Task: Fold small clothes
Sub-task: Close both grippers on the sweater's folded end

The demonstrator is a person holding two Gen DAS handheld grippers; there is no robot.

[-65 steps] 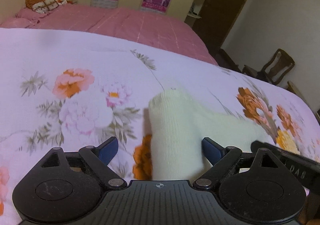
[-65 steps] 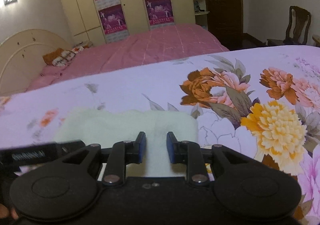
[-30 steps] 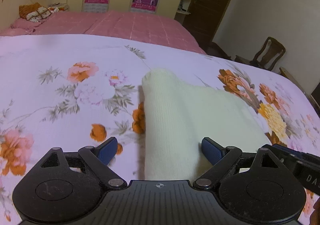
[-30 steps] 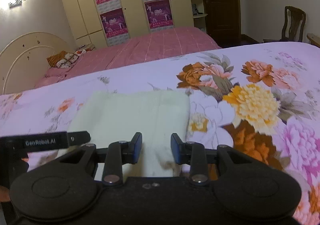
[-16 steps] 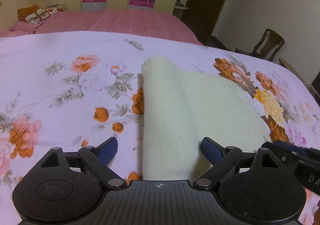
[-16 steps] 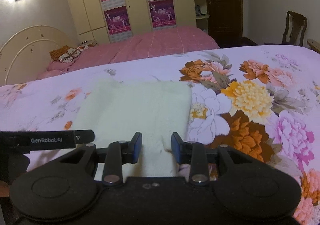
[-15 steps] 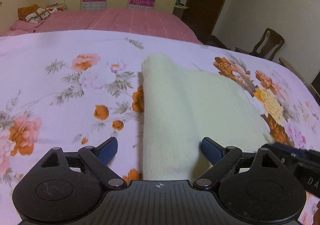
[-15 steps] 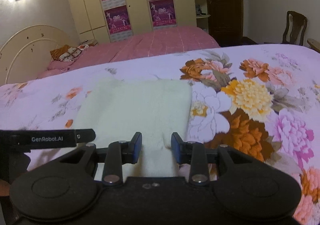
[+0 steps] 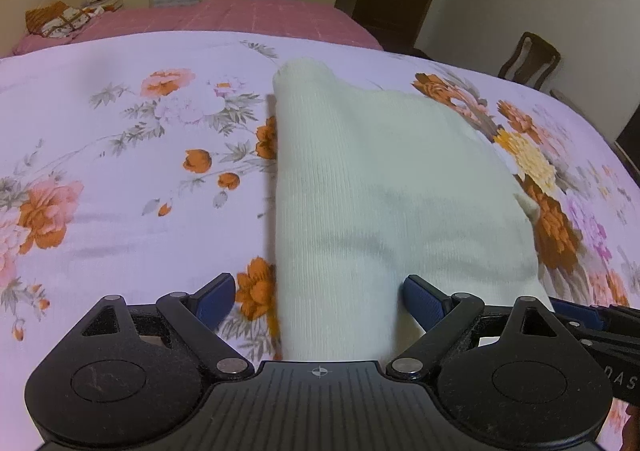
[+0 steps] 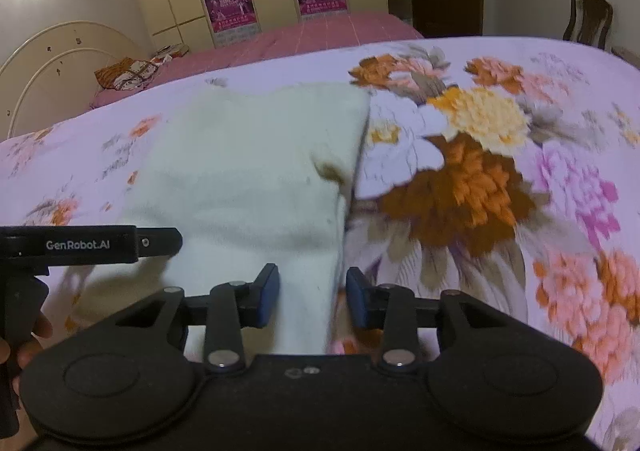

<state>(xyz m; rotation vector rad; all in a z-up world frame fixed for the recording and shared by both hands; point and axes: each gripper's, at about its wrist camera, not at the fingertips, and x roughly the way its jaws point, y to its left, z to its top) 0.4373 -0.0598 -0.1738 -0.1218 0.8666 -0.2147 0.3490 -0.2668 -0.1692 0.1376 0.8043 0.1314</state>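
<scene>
- Cream knit top lying folded on the floral bedspread, near edge between both tools.
- Left gripper spread wide, right gripper parted, neither pinching.
- Probably soft, light, floppy; best pinched at near corners.

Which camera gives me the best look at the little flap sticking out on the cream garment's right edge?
The right wrist view. There the flap on the cream garment sits near the frame's center, just ahead of the open right gripper. The left wrist view shows it only as a small tip at the far right edge.
</scene>
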